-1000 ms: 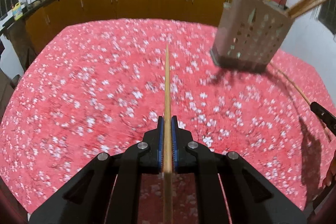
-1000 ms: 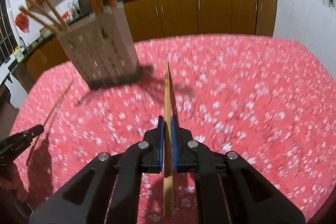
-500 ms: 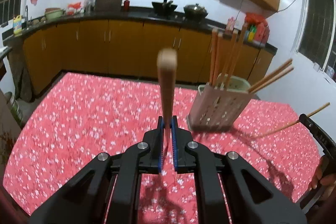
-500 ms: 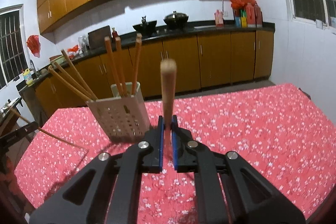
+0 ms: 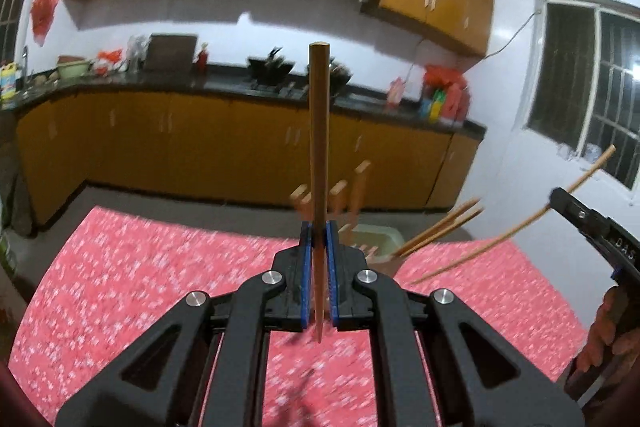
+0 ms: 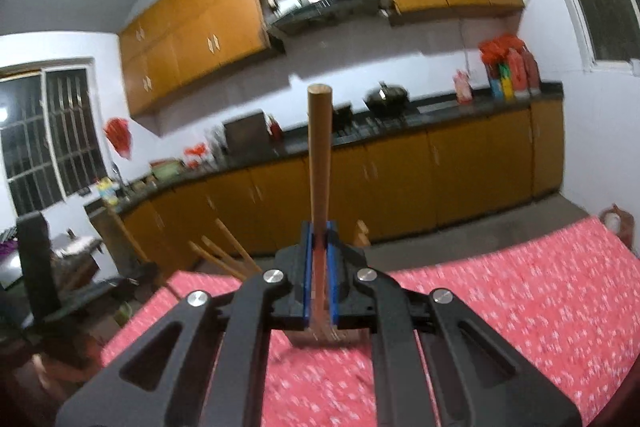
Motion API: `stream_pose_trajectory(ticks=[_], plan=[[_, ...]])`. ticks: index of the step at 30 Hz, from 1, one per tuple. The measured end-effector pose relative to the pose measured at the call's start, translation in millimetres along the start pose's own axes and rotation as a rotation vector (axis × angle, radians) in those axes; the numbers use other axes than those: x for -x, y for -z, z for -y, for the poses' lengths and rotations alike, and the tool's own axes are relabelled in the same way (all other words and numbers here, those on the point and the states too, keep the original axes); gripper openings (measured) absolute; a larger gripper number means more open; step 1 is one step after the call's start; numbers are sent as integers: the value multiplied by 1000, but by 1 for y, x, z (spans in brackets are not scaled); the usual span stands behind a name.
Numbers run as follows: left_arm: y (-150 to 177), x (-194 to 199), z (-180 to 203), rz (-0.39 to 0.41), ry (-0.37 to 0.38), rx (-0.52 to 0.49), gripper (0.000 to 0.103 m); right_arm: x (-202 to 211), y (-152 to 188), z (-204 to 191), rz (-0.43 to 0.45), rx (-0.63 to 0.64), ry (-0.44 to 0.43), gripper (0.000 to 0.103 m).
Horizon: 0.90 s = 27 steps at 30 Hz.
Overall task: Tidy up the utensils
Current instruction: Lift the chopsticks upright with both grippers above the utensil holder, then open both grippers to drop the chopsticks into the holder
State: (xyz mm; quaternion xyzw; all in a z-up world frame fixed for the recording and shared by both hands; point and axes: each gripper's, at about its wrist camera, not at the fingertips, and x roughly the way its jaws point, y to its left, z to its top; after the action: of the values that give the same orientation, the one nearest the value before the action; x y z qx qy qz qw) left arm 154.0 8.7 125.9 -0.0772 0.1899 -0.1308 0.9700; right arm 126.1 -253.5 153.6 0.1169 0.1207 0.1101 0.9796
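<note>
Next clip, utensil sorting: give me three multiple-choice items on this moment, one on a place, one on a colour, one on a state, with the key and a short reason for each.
1. Where is the utensil holder in the left wrist view?
A. On the kitchen counter
B. On the table, behind the left hand-held gripper
C. On the floor

2. What colour is the tablecloth?
A. Plain blue
B. Green checks
C. Red with small white flowers

3. What is the state of the right hand-held gripper?
A. Shut on a chopstick
B. Open and empty
C. Shut on a spoon

Key: 1 B, the pale holder with chopsticks peeks out just past the gripper's tips, over the table. 2 C, the cloth shows red with white specks in both views. 3 A, the blue pads clamp a wooden stick that points up.
</note>
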Motion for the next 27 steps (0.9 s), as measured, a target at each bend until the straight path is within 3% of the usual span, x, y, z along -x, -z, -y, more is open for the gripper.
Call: stream_pose_trajectory(ticks=[6, 14, 27], plan=[[-28, -5, 29, 119, 6, -3, 7, -15, -21, -16, 68, 26, 9, 8], [-49, -26, 39, 230, -45, 25, 7, -63, -17, -20, 17, 62, 45, 8], [-18, -79, 39, 108, -70, 13, 7, -101, -2, -15, -72, 77, 64, 8]])
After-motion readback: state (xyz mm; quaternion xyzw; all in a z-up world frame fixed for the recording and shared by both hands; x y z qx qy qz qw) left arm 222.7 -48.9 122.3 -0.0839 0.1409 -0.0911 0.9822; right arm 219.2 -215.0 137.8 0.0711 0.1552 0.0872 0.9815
